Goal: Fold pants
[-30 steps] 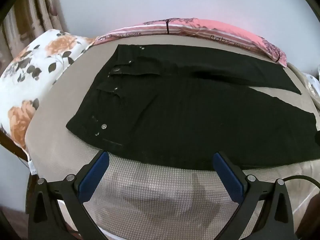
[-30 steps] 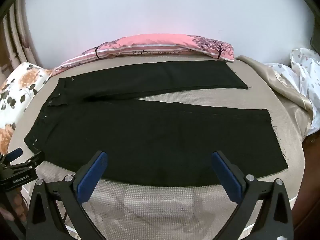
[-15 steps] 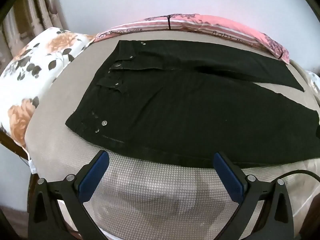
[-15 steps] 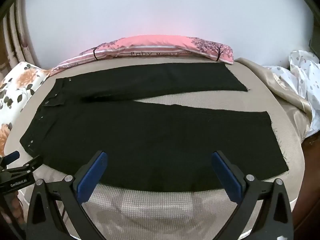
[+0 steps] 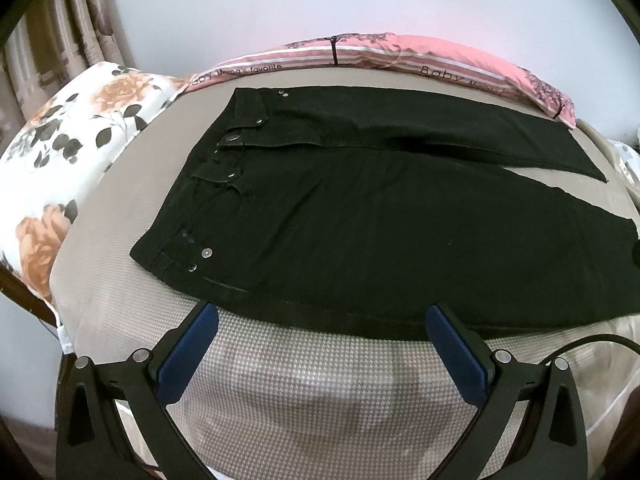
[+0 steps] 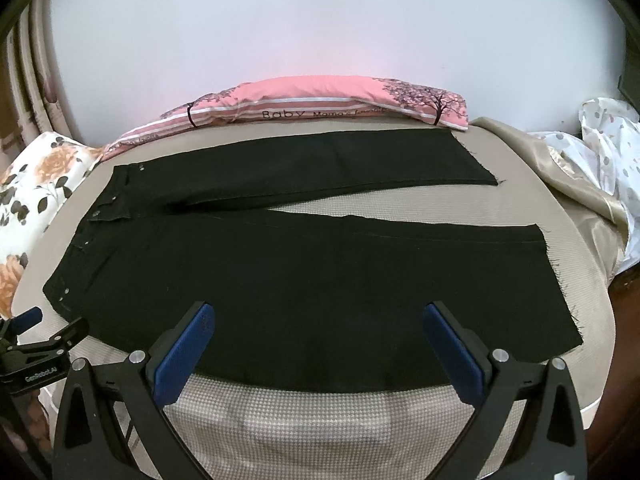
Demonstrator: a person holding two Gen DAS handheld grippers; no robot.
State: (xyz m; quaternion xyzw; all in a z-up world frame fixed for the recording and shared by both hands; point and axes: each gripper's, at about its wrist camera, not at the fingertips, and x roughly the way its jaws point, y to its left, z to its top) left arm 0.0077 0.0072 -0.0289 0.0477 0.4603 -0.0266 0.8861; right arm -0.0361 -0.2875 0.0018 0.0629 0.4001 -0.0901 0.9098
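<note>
Black pants lie flat and unfolded on a beige checked bed cover, waistband to the left and both legs running right, the far leg beside a pink striped pillow. The left gripper hovers at the near edge of the pants by the waistband, jaws spread wide and holding nothing. The right gripper hovers over the near leg, likewise wide open and empty; a floral pillow lies at far left.
</note>
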